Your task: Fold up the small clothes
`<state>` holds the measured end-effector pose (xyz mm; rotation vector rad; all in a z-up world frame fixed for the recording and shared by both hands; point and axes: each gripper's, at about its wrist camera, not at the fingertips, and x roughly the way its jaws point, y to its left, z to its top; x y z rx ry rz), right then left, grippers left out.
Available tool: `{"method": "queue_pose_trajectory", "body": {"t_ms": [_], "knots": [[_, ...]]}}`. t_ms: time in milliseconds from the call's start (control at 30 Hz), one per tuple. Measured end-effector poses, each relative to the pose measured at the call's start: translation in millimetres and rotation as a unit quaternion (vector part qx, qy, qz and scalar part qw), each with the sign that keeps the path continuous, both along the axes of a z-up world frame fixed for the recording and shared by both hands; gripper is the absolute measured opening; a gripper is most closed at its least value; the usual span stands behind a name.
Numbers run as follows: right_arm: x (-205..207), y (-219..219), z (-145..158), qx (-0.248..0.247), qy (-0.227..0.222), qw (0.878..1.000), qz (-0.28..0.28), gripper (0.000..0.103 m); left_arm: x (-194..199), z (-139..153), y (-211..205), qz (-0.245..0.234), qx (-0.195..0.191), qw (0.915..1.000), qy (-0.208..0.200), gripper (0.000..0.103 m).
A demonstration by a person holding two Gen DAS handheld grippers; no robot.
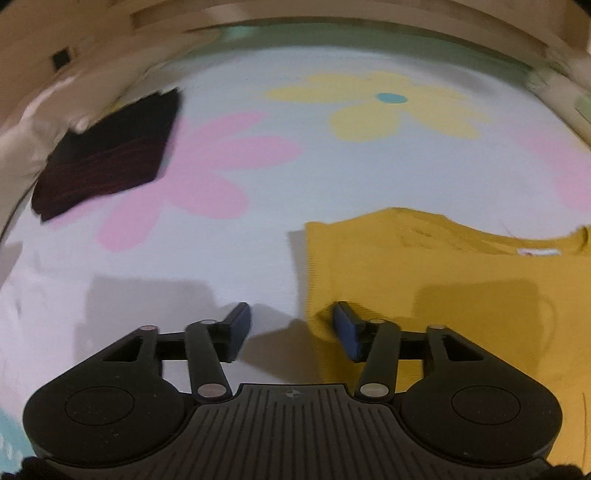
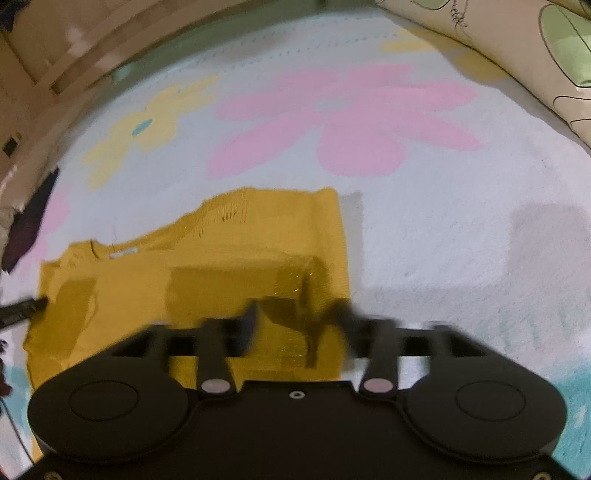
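Mustard-yellow top (image 1: 443, 288) lies flat on the flowered rug (image 1: 258, 258), just ahead of both my hand-held grippers. Its neckline with a white label (image 1: 537, 252) faces away from me. My left hand-held gripper (image 1: 291, 332) hangs at the garment's left side edge, its blue pads (image 1: 349, 334) spread: the right pad sits over the yellow cloth, the left pad over bare rug, and nothing is pinched between them. That vertical side edge runs straight up from just inside my right pad to a squared corner ahead. To the left of this hand-held gripper the rug is open, pale pile with a pink flower (image 1: 207, 173) beyond. Farther ahead and to the left, well apart from the top, a dark folded cloth (image 1: 107, 155) lies near the rug's edge. My right hand-held gripper (image 2: 295, 325) hovers over the top's opposite side, motion-blurred, its jaws parted. A ridge of cloth (image 2: 306, 295) lies beneath the gap, with no pad pressing it as far as I can tell. The garment's right edge (image 2: 343, 258) runs just inside my right finger. Right of it the rug is bare and roomy out to a patterned cushion (image 2: 517, 66) at the far right. Ahead of the top the rug is clear up to its green border (image 1: 369, 33).
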<state>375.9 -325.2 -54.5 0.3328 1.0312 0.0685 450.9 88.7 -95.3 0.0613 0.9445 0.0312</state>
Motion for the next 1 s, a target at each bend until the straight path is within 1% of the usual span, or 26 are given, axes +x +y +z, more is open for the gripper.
{"method": "queue_pose_trajectory", "body": {"t_ms": [33,67,100,133,167,233,267,300,367,400,467,533,567,600,633,667,700,733,767,833,867,900,1000], "knots": [[0.1,-2.7,1.0,0.003,-0.002,1.000,-0.005,0.071,0.2,0.9,0.6,0.005,0.016,0.9999,-0.002,0.051],[0.2,-5.7,1.8,0.006,-0.005,1.000,-0.012,0.072,1.4,1.0,-0.9,0.009,0.040,0.9992,0.002,0.051],[0.5,-8.3,2.5,0.009,-0.010,1.000,-0.019,0.077,2.8,-0.3,-0.7,0.011,0.057,0.9983,0.006,0.050],[0.9,-10.8,3.0,0.011,-0.014,1.000,-0.025,0.081,2.8,-1.7,-0.2,0.014,0.063,0.9979,0.010,0.050],[1.0,-12.6,3.7,0.011,-0.018,0.999,-0.030,0.087,1.0,-1.1,1.2,0.016,0.052,0.9985,0.008,0.050],[1.6,-13.6,5.7,0.007,-0.025,0.999,-0.034,0.088,-0.9,5.9,4.3,0.012,0.013,0.9998,0.003,0.050],[2.1,-12.5,6.4,0.004,-0.028,0.999,-0.031,0.090,-1.6,9.7,3.6,0.003,-0.003,1.0000,-0.001,0.050],[2.7,-10.5,6.6,0.002,-0.029,0.999,-0.027,0.096,-3.7,14.8,0.1,-0.009,-0.013,0.9999,-0.005,0.050],[4.5,-4.8,5.5,0.000,-0.030,0.999,-0.018,0.102,-9.5,23.3,-13.3,-0.034,-0.021,0.9990,-0.017,0.051],[5.8,-1.7,4.4,0.000,-0.030,0.999,-0.012,0.102,-12.6,24.5,-18.3,-0.046,-0.023,0.9984,-0.021,0.052],[9.1,5.0,0.6,-0.006,-0.028,1.000,-0.003,0.102,-16.0,21.6,-27.4,-0.071,-0.030,0.9969,-0.016,0.054],[11.4,11.1,-4.9,-0.028,-0.028,0.999,0.003,0.102,-15.9,11.6,-32.9,-0.084,-0.023,0.9962,0.002,0.056],[14.0,14.1,-8.9,-0.049,-0.027,0.998,0.008,0.102,-15.3,5.3,-34.3,-0.087,-0.014,0.9961,0.012,0.056],[16.6,15.9,-13.8,-0.077,-0.020,0.997,0.011,0.102,-15.3,-1.6,-34.0,-0.088,-0.003,0.9958,0.022,0.059],[18.9,15.9,-19.6,-0.114,-0.009,0.993,0.005,0.102,-17.3,-4.7,-29.7,-0.087,-0.008,0.9960,0.015,0.064],[19.7,13.6,-24.8,-0.138,0.001,0.990,-0.002,0.102,-19.4,-5.5,-24.7,-0.083,-0.016,0.9963,0.012,0.067],[19.5,6.9,-29.7,-0.136,0.006,0.991,-0.007,0.102,-18.8,-6.4,-19.5,-0.078,-0.024,0.9965,0.017,0.070],[18.8,-3.0,-31.8,-0.107,0.008,0.994,-0.019,0.102,-18.4,-6.5,-14.2,-0.073,-0.033,0.9966,0.018,0.071],[18.7,-9.9,-31.4,-0.093,0.012,0.995,-0.032,0.102,-19.6,-6.1,-11.8,-0.069,-0.035,0.9969,0.017,0.072],[18.9,-14.9,-26.2,-0.097,0.010,0.994,-0.040,0.102,-22.0,-6.2,-8.6,-0.067,-0.039,0.9969,0.015,0.074],[18.3,-16.7,-23.7,-0.099,0.005,0.994,-0.044,0.102,-26.5,-4.5,-11.7,-0.067,-0.040,0.9968,0.015,0.074],[17.6,-19.3,-21.7,-0.090,-0.001,0.995,-0.049,0.102,-25.5,-4.4,-12.3,-0.067,-0.039,0.9968,0.015,0.074],[16.6,-28.3,-17.0,-0.035,-0.030,0.996,-0.078,0.102,-22.6,-3.9,-14.8,-0.066,-0.037,0.9970,0.016,0.074]]}}
